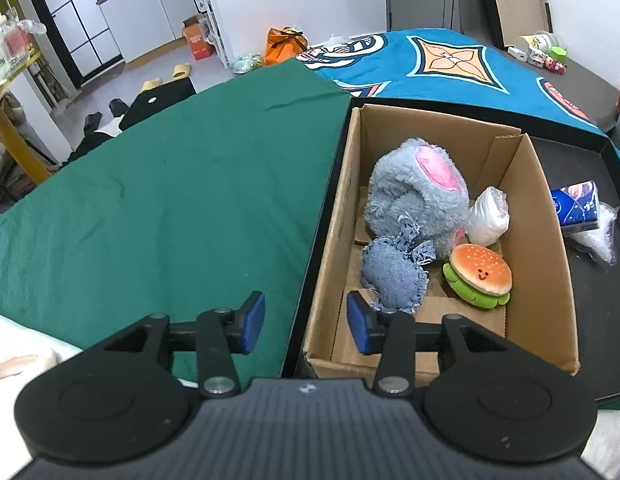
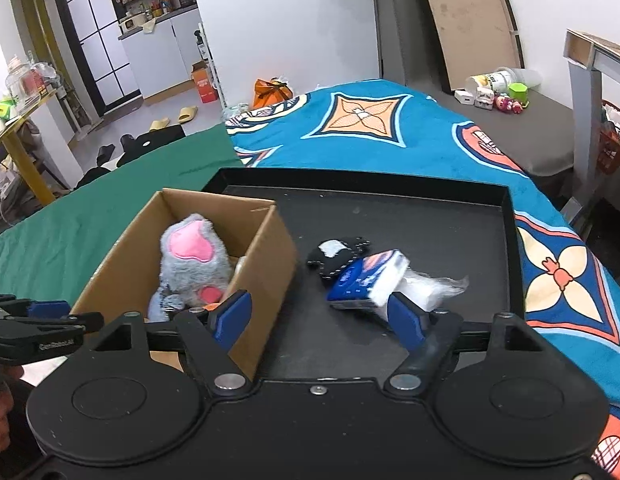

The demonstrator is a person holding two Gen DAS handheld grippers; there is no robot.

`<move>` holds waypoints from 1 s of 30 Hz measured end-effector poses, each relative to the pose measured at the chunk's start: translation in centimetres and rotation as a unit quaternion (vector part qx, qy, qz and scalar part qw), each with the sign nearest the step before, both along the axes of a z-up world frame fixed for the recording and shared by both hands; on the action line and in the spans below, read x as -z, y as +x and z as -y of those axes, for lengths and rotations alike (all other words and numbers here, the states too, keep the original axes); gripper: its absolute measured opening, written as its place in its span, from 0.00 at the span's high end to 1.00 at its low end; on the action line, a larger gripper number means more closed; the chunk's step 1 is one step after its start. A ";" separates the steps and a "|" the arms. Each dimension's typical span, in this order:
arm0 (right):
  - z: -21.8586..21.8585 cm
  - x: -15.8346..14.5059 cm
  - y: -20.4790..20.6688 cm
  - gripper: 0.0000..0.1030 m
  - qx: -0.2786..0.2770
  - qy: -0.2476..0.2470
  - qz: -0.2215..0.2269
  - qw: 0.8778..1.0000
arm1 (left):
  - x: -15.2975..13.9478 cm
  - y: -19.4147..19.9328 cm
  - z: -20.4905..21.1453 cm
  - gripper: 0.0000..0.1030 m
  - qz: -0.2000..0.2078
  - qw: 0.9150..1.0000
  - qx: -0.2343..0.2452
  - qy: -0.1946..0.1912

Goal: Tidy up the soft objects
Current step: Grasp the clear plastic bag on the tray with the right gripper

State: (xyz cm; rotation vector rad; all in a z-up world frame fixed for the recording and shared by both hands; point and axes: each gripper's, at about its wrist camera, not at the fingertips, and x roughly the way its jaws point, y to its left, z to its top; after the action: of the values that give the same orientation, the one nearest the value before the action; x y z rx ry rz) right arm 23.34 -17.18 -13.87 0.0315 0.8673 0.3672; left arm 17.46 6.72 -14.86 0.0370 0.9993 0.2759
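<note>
Two spread, empty claws [image 1: 306, 323] [image 2: 320, 316]; fluffy grey plush [image 1: 414, 196] in corrugated cardboard box [image 1: 550, 280]

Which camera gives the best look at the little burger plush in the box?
The left wrist view: the burger plush lies fully visible on the floor of the cardboard box, smiling face included. In the right wrist view only an orange sliver shows behind the gripper's finger.
</note>
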 end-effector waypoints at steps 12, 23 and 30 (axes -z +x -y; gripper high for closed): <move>3.8 3.6 0.6 0.28 0.061 0.044 -0.010 0.997 | -0.3 0.4 0.7 0.48 -0.011 1.000 -0.004 0.027; 6.3 5.1 2.4 0.46 0.107 0.104 -0.028 0.988 | 0.2 1.7 1.7 0.47 -0.036 0.998 -0.010 0.059; 8.9 7.0 4.1 0.50 0.152 0.147 -0.064 0.975 | 0.4 2.0 2.9 0.47 -0.040 0.995 -0.003 0.093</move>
State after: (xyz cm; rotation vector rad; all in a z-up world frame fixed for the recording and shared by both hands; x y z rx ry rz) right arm 27.46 -26.08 -20.85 0.4611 0.9145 0.2042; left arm 19.49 3.83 -15.29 0.2159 1.0510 0.3744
